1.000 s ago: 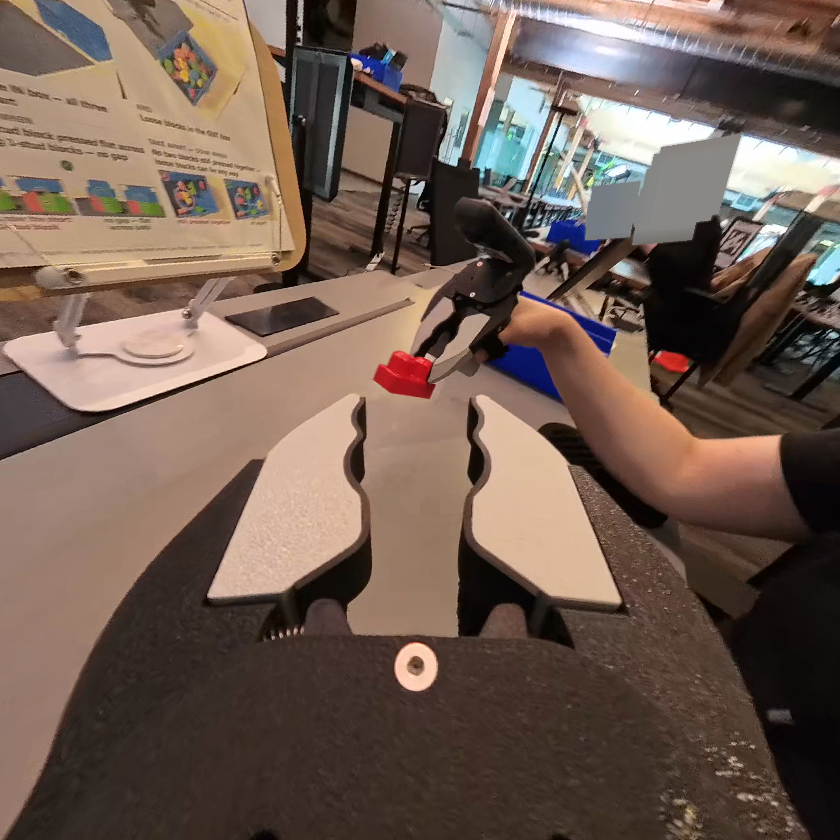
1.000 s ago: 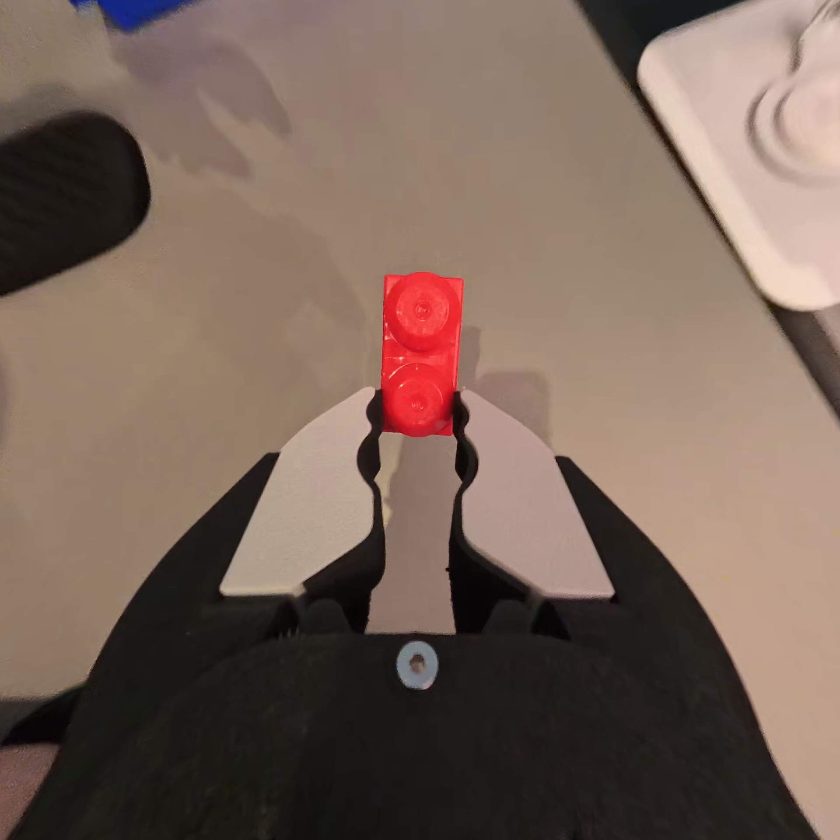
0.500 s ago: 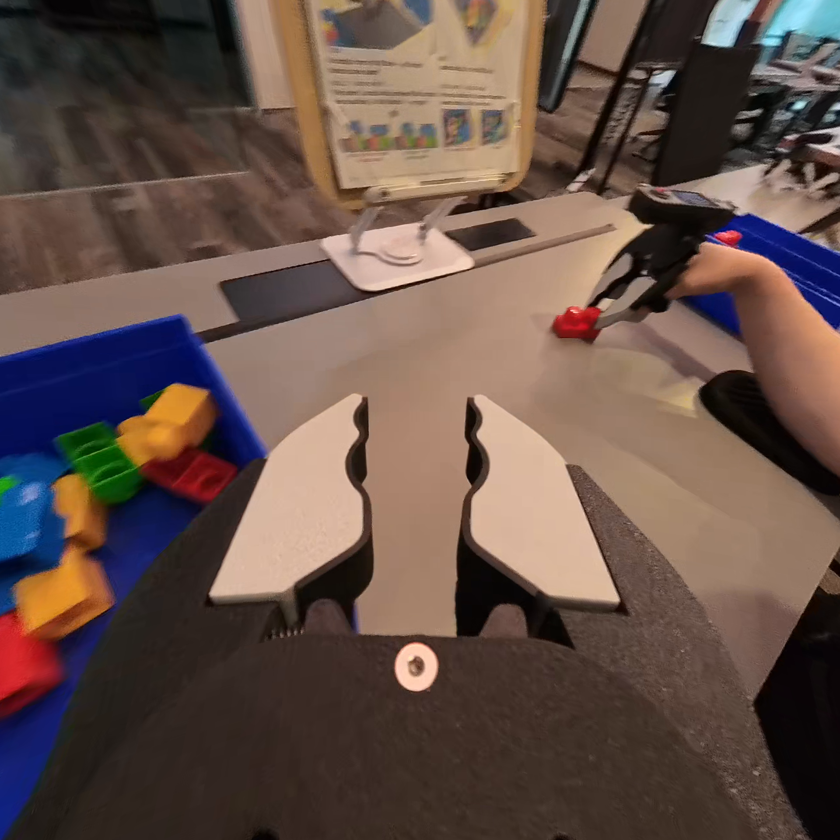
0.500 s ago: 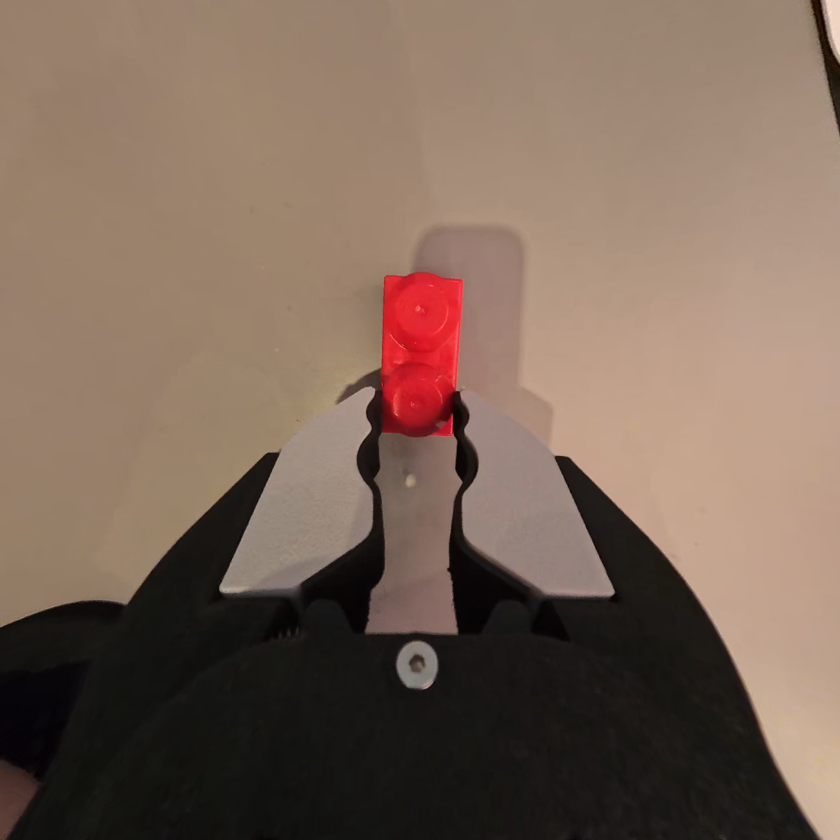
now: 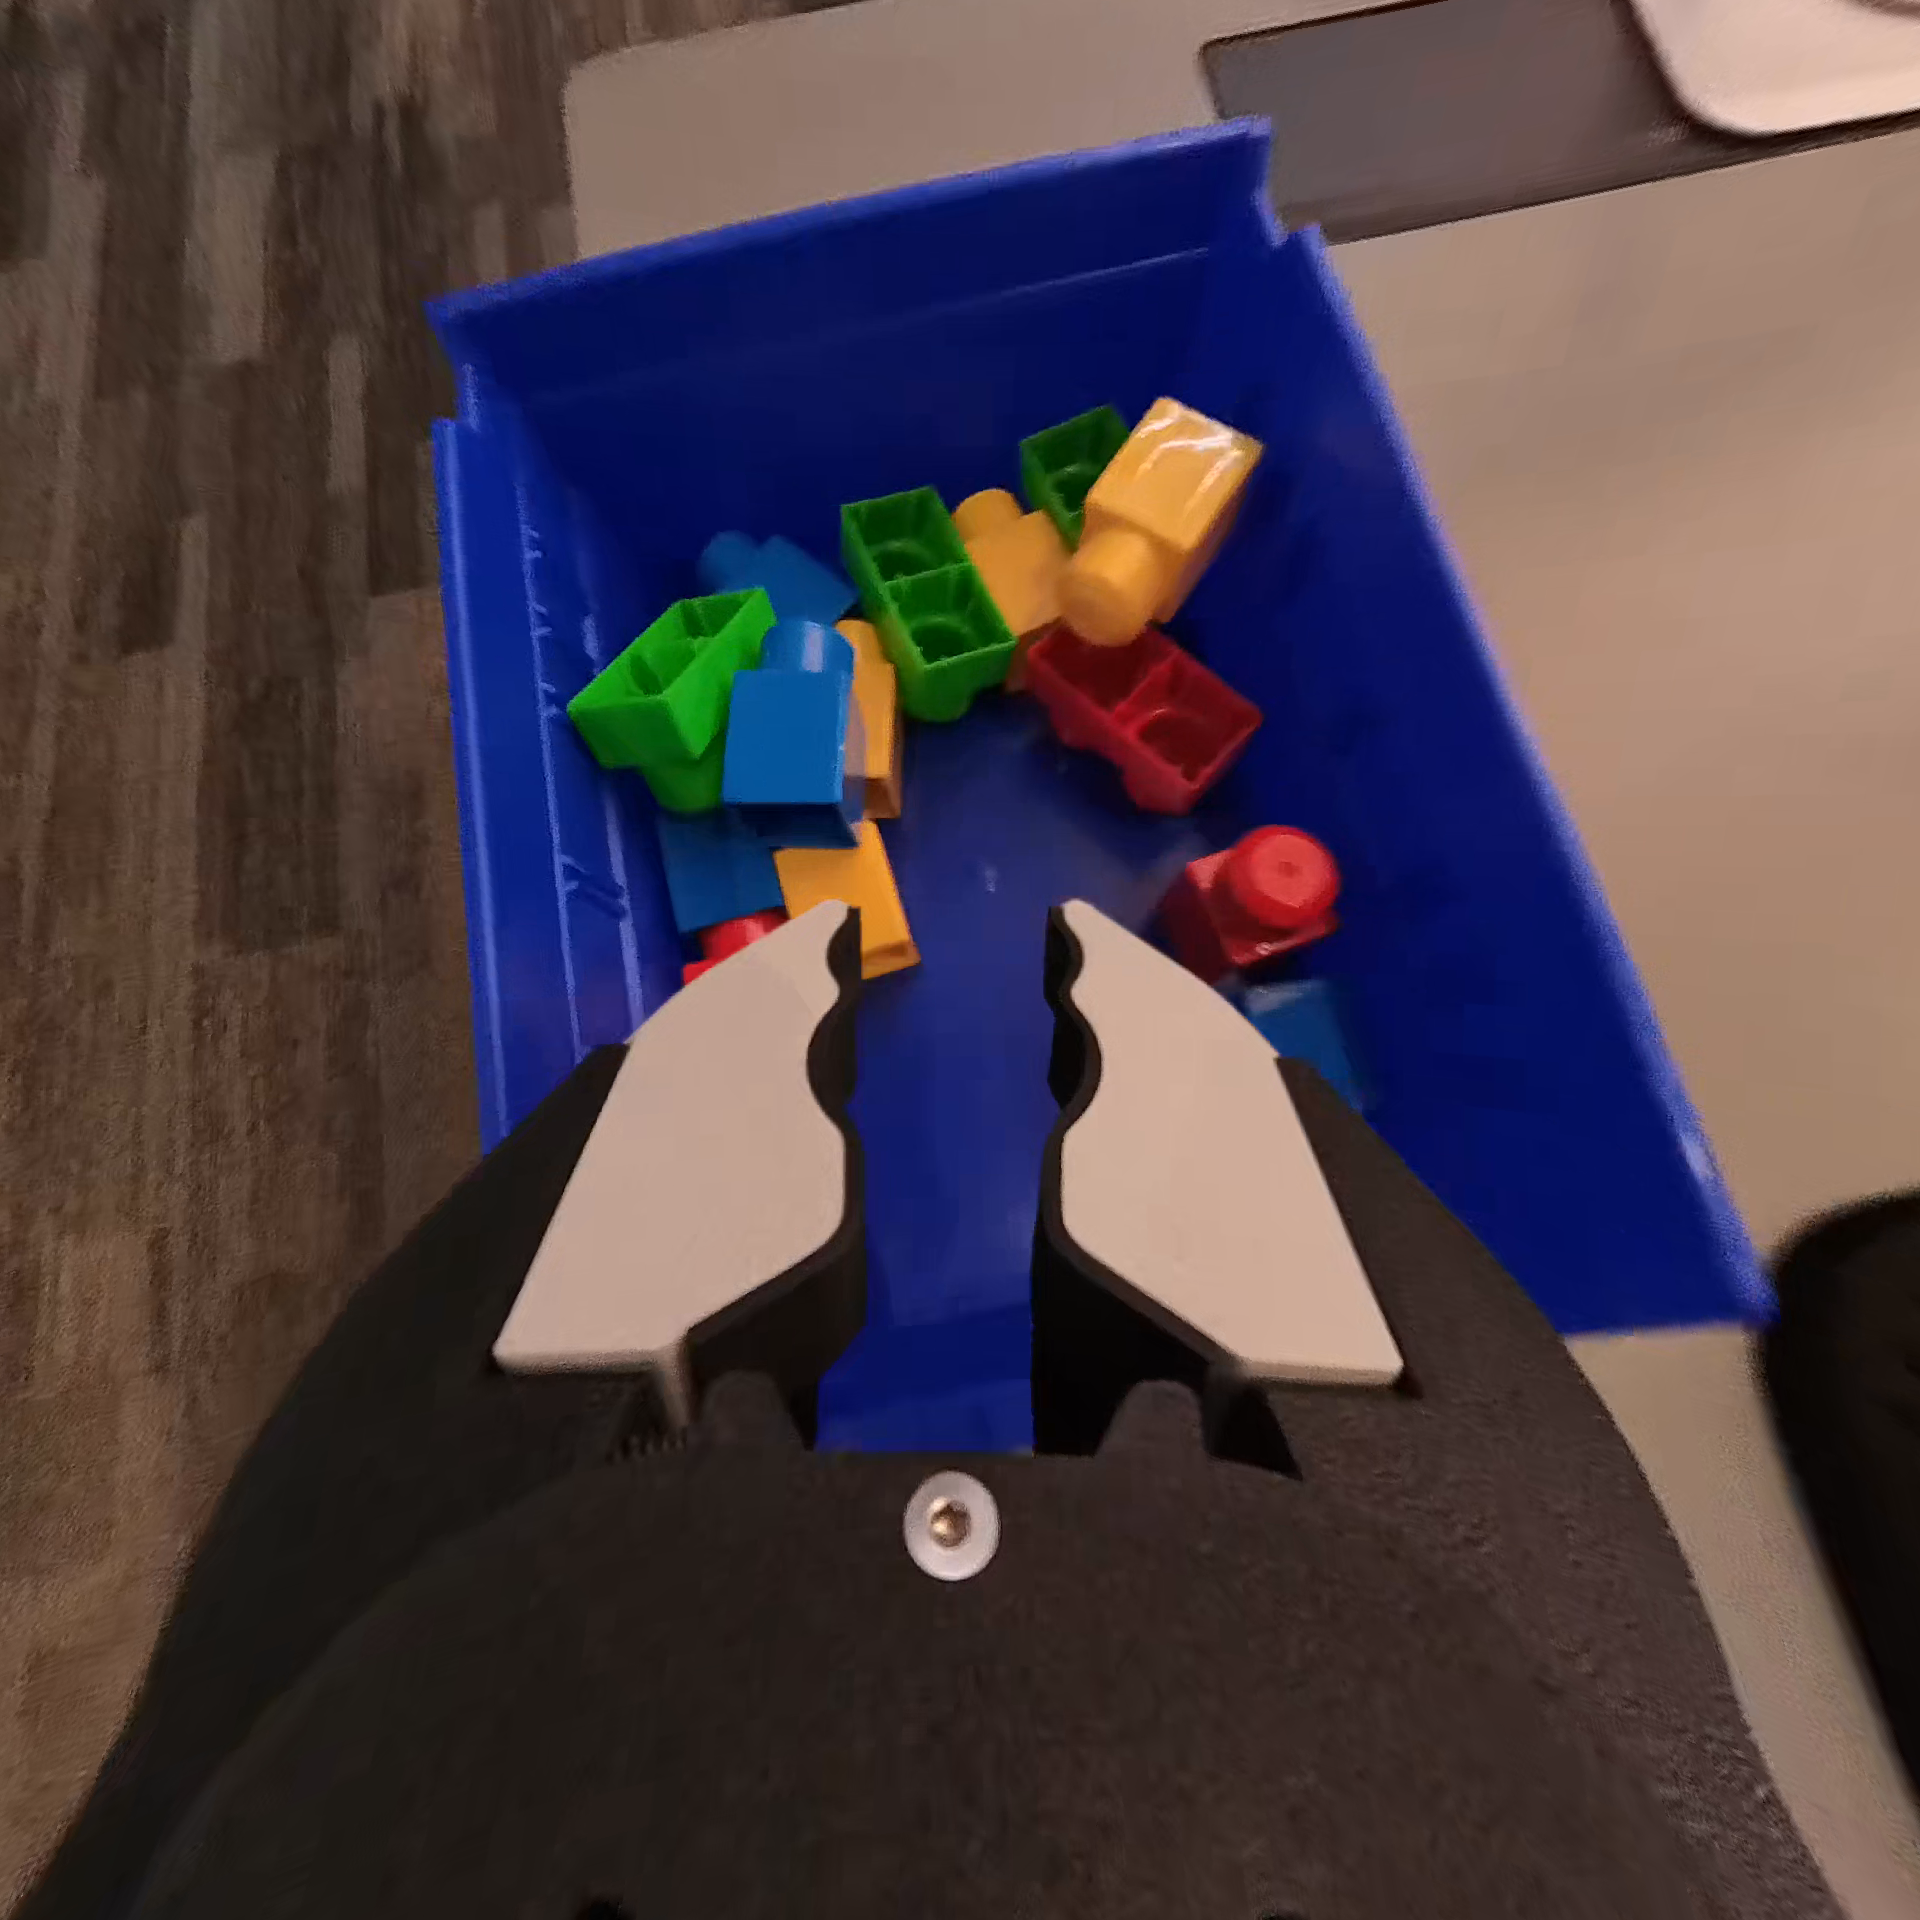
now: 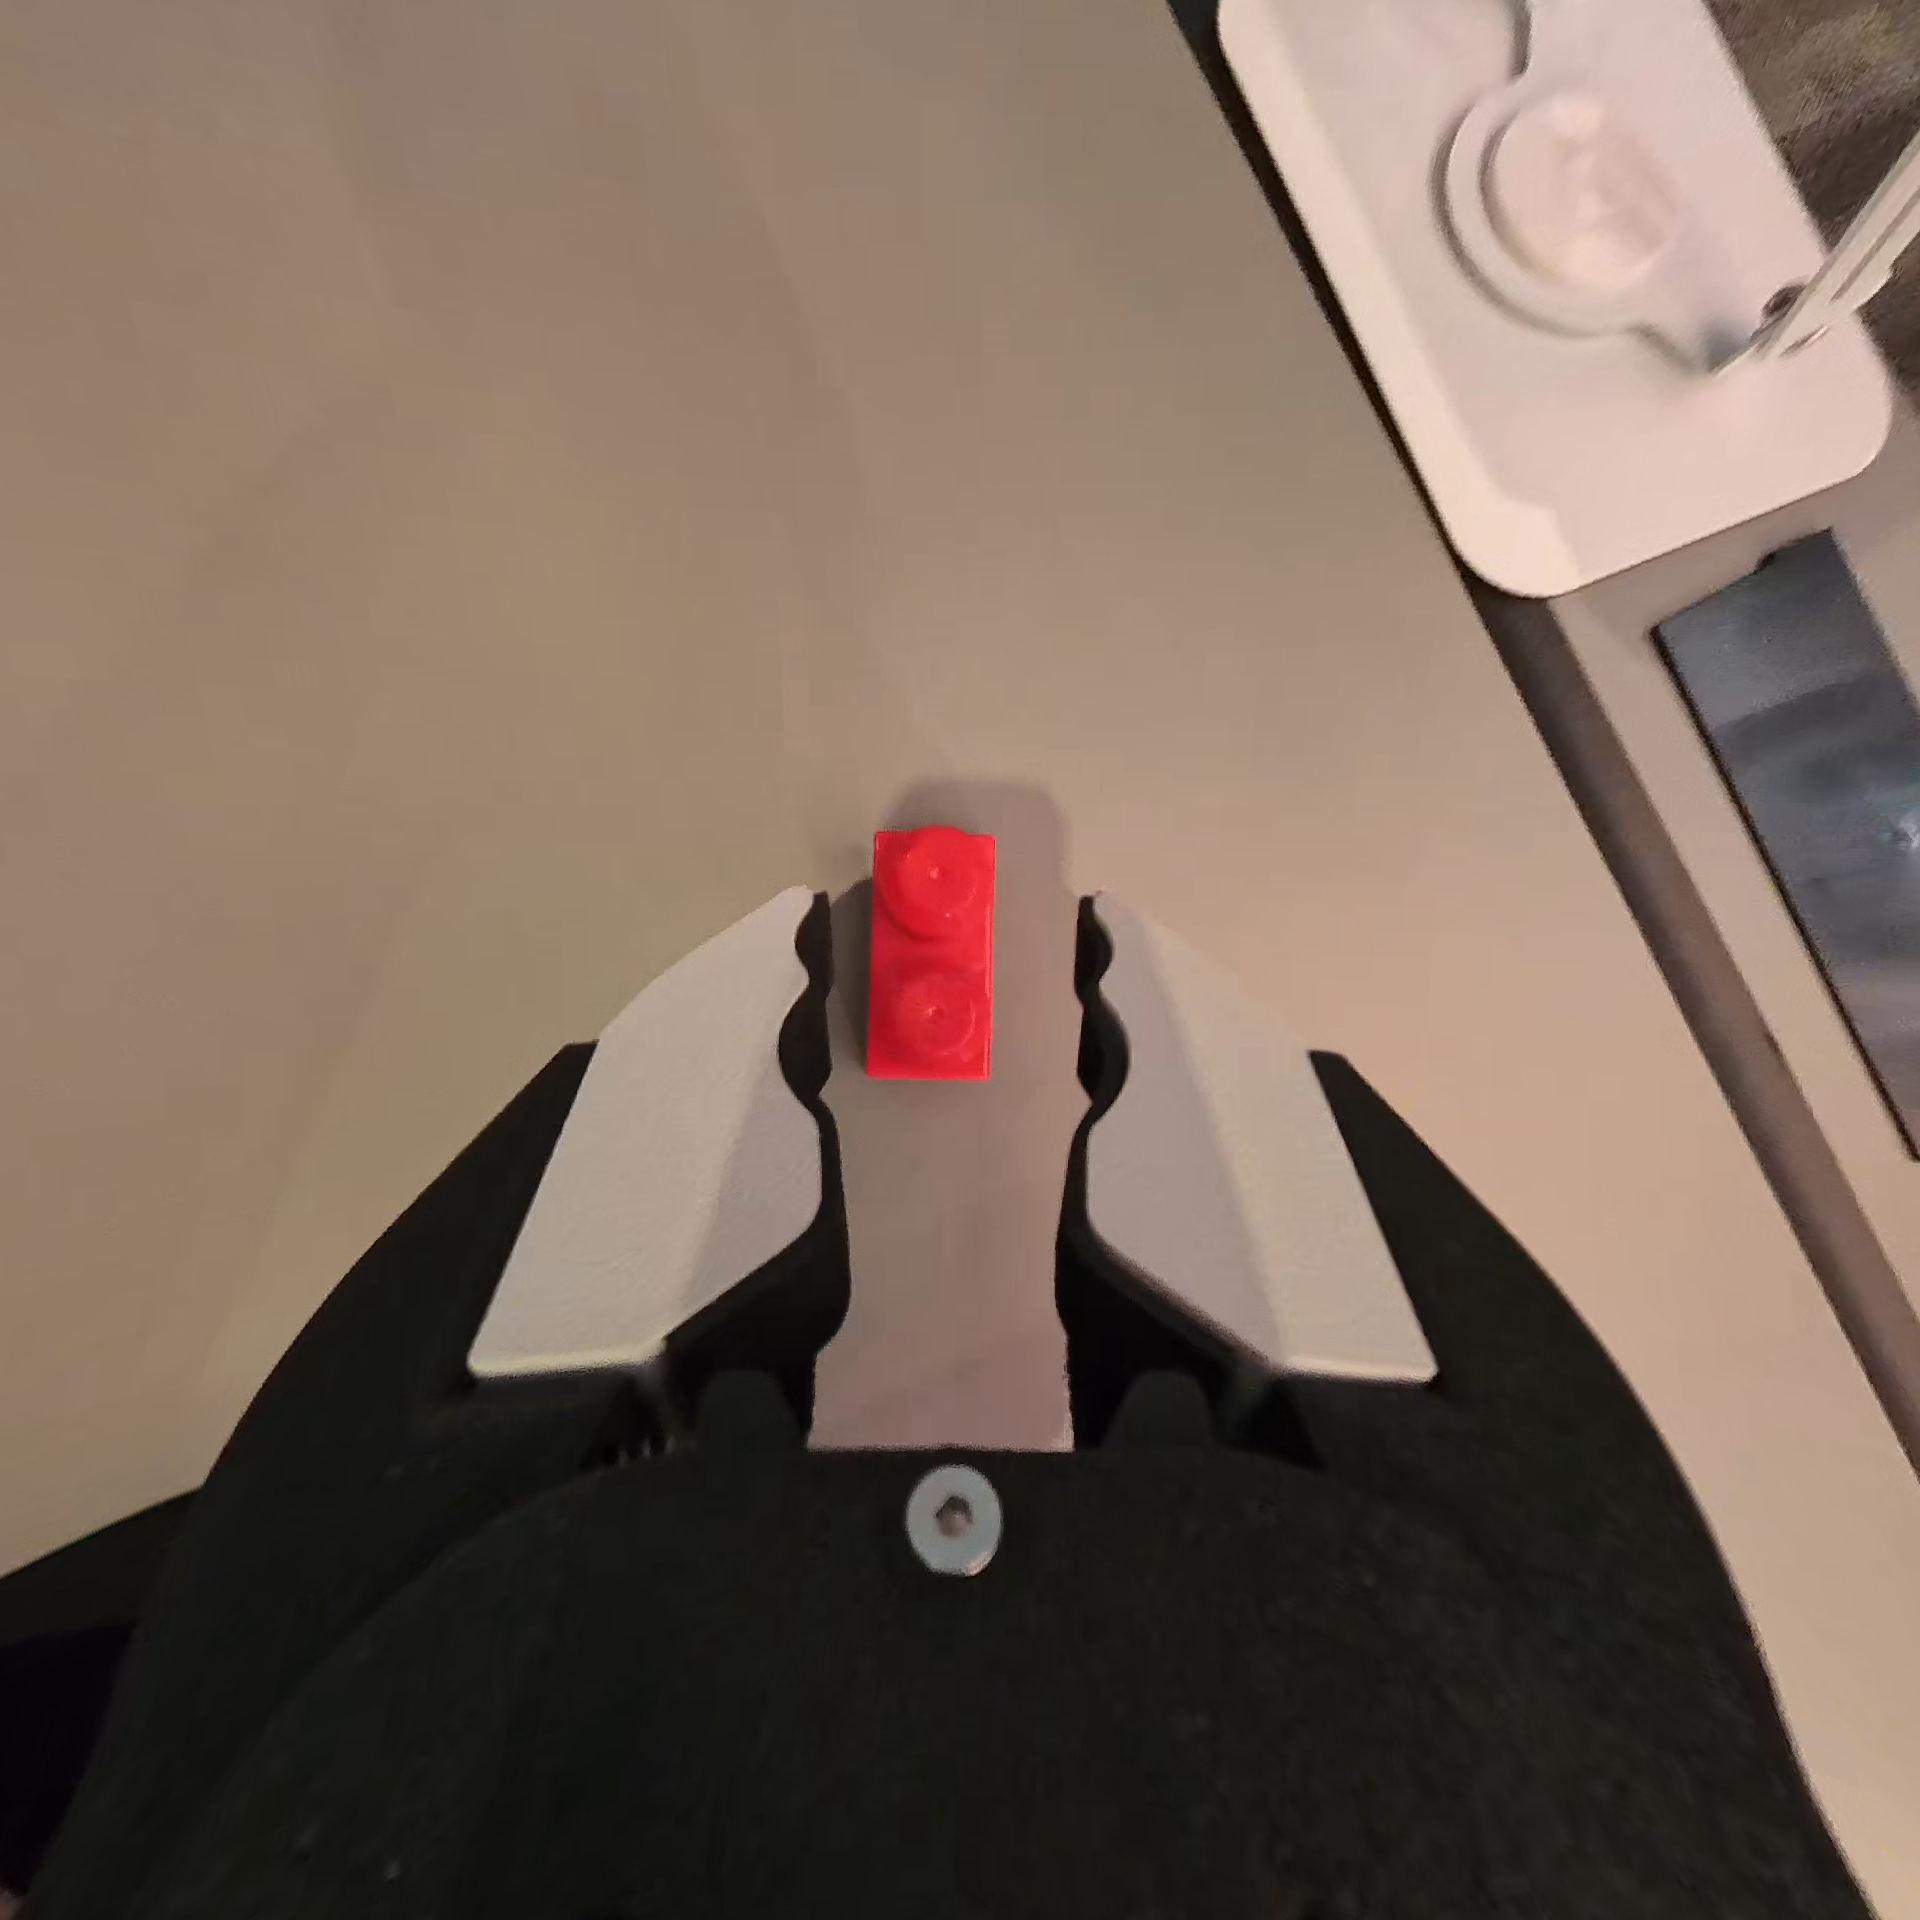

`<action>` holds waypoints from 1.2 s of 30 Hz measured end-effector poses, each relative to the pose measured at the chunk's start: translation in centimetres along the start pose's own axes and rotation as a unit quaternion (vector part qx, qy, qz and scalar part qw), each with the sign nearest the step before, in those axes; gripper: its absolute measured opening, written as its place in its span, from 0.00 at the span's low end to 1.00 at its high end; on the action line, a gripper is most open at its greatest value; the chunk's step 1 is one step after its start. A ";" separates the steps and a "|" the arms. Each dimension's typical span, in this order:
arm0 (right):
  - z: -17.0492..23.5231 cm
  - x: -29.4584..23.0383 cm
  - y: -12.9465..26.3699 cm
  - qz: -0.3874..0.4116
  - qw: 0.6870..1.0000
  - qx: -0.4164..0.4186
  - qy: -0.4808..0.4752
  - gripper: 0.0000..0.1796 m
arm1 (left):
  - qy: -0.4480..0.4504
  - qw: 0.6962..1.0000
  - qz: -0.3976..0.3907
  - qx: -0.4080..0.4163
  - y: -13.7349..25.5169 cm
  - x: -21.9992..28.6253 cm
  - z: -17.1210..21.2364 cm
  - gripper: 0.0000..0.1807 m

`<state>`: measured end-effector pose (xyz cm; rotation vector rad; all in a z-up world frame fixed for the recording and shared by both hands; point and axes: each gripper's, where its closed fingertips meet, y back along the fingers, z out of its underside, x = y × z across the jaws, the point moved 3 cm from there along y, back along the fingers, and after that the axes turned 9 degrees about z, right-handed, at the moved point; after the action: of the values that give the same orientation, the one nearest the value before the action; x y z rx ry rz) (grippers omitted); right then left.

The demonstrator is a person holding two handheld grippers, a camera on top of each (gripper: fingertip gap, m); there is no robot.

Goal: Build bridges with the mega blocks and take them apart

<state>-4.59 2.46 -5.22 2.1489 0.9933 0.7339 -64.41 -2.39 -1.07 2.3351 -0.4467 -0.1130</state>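
Note:
In the right wrist view a red two-stud block (image 6: 932,956) stands on the grey table, studs up. My right gripper (image 6: 945,902) is open above it, the jaws apart on either side and clear of it. In the left wrist view my left gripper (image 5: 951,914) is open and empty over a blue bin (image 5: 1455,644) that holds several loose blocks: green (image 5: 925,603), yellow (image 5: 1164,520), red (image 5: 1148,717) and blue (image 5: 790,717). A single-stud red block (image 5: 1252,899) lies just right of the fingertips and a yellow block (image 5: 847,894) just left.
A white stand base (image 6: 1558,281) sits on the table to the far right of the red block, next to a dark strip (image 6: 1808,821). The bin stands at the table's left edge, with wood floor (image 5: 208,623) beyond it. The gap from one gripper's tips to the other's is roughly 60 cm.
My right gripper has opened and let go of the red block, which now stands on the table, and it has lifted. My left gripper has swung left and down over the blue bin.

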 end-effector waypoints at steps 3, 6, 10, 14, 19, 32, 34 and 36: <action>-0.5 -0.1 0.6 0.003 1.000 0.011 0.006 0.25 | -0.019 0.999 -0.031 -0.002 -2.5 -1.0 -0.4 0.21; -0.4 -0.1 0.6 0.003 1.000 0.011 0.009 0.24 | -0.041 0.995 -0.073 -0.046 -5.0 -2.4 -0.6 0.26; 0.2 0.1 0.5 0.001 1.000 0.002 0.007 0.24 | 0.009 0.991 -0.093 -0.096 -7.4 -3.9 -0.5 0.28; 0.3 0.1 0.5 -0.002 1.000 -0.002 0.009 0.23 | -0.003 0.987 -0.122 -0.106 -8.0 -4.7 -1.1 0.24; 0.3 -0.1 0.2 -0.009 1.000 -0.004 0.012 0.22 | -0.057 0.983 -0.138 -0.110 -8.3 -4.5 -1.9 0.24; 0.5 -0.8 -0.5 -0.028 0.999 -0.020 0.018 0.20 | -0.137 0.965 -0.097 -0.200 -9.1 -5.0 -1.4 0.24; 0.6 -0.8 -0.6 -0.029 0.999 -0.022 0.020 0.20 | -0.142 0.961 -0.095 -0.216 -8.9 -4.7 -0.7 0.25; 0.6 -0.9 -0.6 -0.030 0.999 -0.022 0.020 0.19 | -0.152 0.957 -0.095 -0.228 -8.7 -4.3 0.1 0.25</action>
<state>-4.95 1.88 -6.20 2.0644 1.0480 0.7659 -66.03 4.82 -7.41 1.8993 -0.3012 -0.6094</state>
